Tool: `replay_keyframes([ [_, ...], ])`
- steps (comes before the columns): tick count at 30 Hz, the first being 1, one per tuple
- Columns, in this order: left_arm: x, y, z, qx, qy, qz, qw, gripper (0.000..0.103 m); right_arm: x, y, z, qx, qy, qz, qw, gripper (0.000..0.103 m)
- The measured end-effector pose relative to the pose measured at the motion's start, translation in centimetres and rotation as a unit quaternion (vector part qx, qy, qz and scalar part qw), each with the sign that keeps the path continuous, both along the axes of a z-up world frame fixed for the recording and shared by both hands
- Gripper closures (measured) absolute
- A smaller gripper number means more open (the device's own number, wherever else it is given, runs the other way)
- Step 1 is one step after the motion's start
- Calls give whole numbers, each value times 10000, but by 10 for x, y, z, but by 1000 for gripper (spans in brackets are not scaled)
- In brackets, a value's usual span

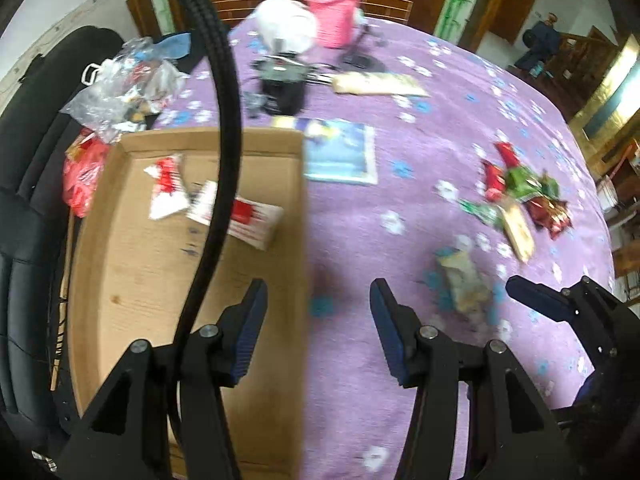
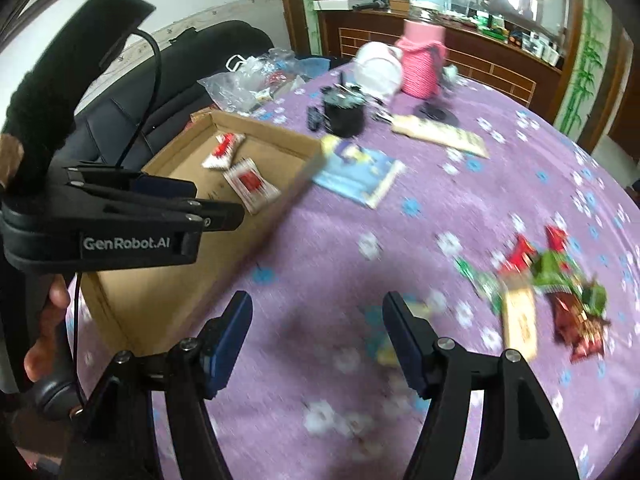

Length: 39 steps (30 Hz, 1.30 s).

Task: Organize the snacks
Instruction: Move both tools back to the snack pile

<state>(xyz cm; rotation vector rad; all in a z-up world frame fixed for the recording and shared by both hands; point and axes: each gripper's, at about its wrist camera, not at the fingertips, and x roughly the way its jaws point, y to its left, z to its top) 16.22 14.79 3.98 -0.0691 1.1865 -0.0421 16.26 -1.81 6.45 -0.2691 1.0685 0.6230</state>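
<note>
Both grippers over the table (image 1: pixel 360 240), pointed steeply down, blurred. Left gripper (image 1: pixel 318 320) with jaws parted, nothing between them but purple cloth; right gripper (image 2: pixel 318 328) likewise parted and empty, a pale packet (image 2: pixel 394 344) peeking out just behind its right finger. Same packet (image 1: pixel 464 280) in the left view, lying ahead and right of the left gripper, between it and the right one, long axis running roughly away from the camera with a slight lean. Nearer to the right gripper, by the look of it, so probably that hand's pick. Further ahead and right, well apart from both, the snack pile (image 1: pixel 520 196): wrappers overlapping, red, green and dark red, plus one tan bar (image 2: pixel 520 324) lying lengthwise toward the camera; about six or seven, too smeared for a firm count. Off to the left, the cardboard box (image 1: pixel 100 280), shallow and open, its right wall just beside the left gripper's left finger. Inside, two red-and-white packets (image 1: pixel 236 216), touching at the corners, up at the far end. So: two in, one loose packet close by, a pile waiting. Also one blue booklet (image 1: pixel 340 152) beyond the box corner, one pink basket (image 1: pixel 334 12) at the far edge. Likely next: short reach right for the packet, then a carry left, across to the box.
</note>
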Motion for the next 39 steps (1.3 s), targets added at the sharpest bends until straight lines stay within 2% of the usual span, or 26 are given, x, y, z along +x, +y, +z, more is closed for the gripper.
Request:
replay_keyframes([
  [9,-20,-61,-12,-105,-4,-137,9999,48,-22,-71,-12,-167,119,-308,9993,35],
  [16,-29,-94,-31,52,65,-132,9999,48,-32,-120,-23,-164,229,-636,9976,34],
  [27,-24,-97,-42,-72,275,169,9995,48,-34,-171,-35,-238,375,-953,9945,34],
  [39,10,-103,-50,7,401,499,9979,45,-19,-176,-34,-167,361,-925,9949,33],
])
